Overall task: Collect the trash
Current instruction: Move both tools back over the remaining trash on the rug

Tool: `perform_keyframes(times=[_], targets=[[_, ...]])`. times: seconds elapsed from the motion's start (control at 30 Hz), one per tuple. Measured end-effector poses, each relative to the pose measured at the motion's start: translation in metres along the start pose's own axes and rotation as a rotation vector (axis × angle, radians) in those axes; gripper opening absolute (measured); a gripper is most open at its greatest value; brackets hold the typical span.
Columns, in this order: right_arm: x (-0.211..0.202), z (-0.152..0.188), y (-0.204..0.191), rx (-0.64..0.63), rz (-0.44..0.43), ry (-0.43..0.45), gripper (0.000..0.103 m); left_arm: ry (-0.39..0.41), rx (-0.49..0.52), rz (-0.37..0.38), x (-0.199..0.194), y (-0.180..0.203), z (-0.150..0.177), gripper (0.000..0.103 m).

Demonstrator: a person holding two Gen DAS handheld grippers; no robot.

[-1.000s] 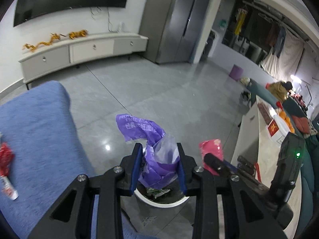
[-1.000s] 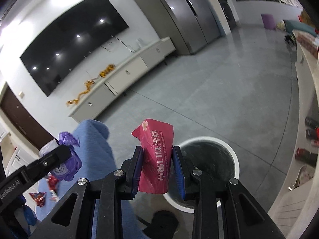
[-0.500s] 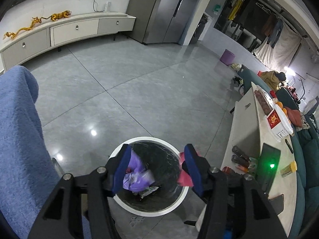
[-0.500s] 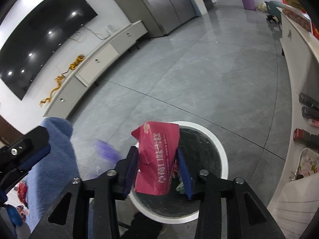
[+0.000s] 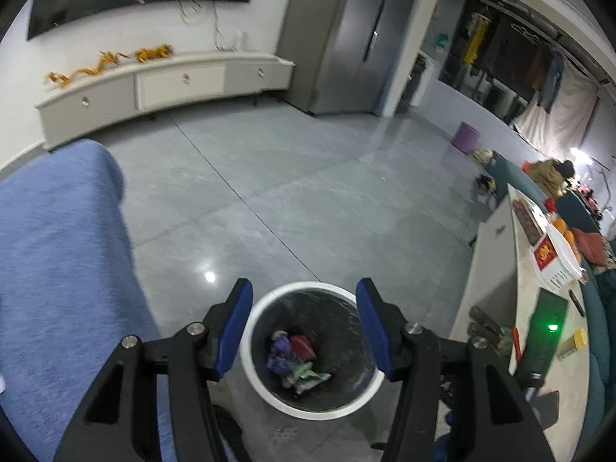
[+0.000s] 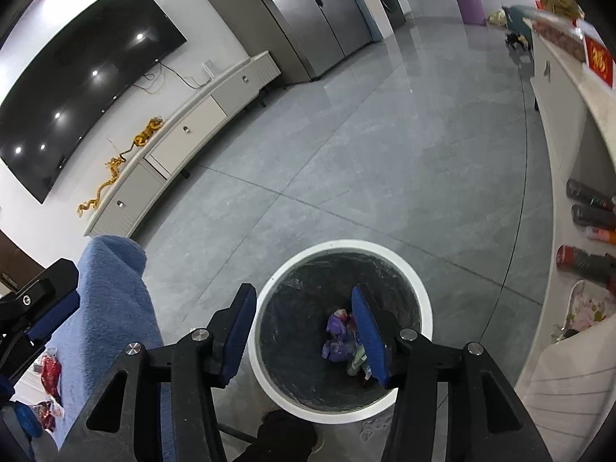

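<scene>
A round white-rimmed trash bin [image 5: 269,300] with a black liner stands on the grey floor; it also shows in the right wrist view [image 6: 419,292]. At its bottom lie a purple wrapper [image 5: 280,348], a red wrapper [image 5: 302,346] and greenish scraps [image 5: 306,375]; the purple wrapper [image 6: 335,337] shows in the right wrist view too. My left gripper [image 5: 304,329] is open and empty above the bin. My right gripper [image 6: 304,337] is open and empty above the bin. More red wrappers [image 6: 50,373] lie on the blue surface at the lower left.
A blue cloth-covered surface [image 5: 57,269] lies left of the bin, also in the right wrist view [image 6: 111,308]. A white counter [image 5: 496,269] with shelves and bottles [image 6: 589,261] stands to the right. A TV cabinet [image 5: 154,88] lines the far wall.
Both grippers opened over the bin. The purple wrapper dropped from the left one and the red wrapper from the right one; both now lie in the bin.
</scene>
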State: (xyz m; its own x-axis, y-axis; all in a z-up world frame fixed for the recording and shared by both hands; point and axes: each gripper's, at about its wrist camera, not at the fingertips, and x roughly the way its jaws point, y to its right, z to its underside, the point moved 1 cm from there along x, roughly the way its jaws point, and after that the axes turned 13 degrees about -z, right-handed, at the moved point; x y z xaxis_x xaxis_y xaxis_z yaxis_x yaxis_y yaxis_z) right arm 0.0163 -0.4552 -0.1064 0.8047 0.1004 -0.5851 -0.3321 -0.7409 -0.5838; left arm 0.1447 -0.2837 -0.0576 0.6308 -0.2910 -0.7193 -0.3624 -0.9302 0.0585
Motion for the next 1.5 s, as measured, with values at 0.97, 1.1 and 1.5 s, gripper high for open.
perform_keyframes(times=[0.97, 1.1, 1.5], targets=[[-0.132, 0.015, -0.149, -0.317, -0.049, 0.21, 0.059, 0.365, -0.101, -0.186, -0.21, -0.086, 0.012, 0.071], [-0.148, 0.022, -0.169, -0.362, -0.072, 0.229, 0.059, 0.404, -0.125, -0.206, -0.238, -0.1, 0.019, 0.071], [-0.205, 0.05, -0.231, -0.504, -0.135, 0.3, 0.06, 0.526, -0.203, -0.214, -0.328, -0.133, 0.046, 0.071]])
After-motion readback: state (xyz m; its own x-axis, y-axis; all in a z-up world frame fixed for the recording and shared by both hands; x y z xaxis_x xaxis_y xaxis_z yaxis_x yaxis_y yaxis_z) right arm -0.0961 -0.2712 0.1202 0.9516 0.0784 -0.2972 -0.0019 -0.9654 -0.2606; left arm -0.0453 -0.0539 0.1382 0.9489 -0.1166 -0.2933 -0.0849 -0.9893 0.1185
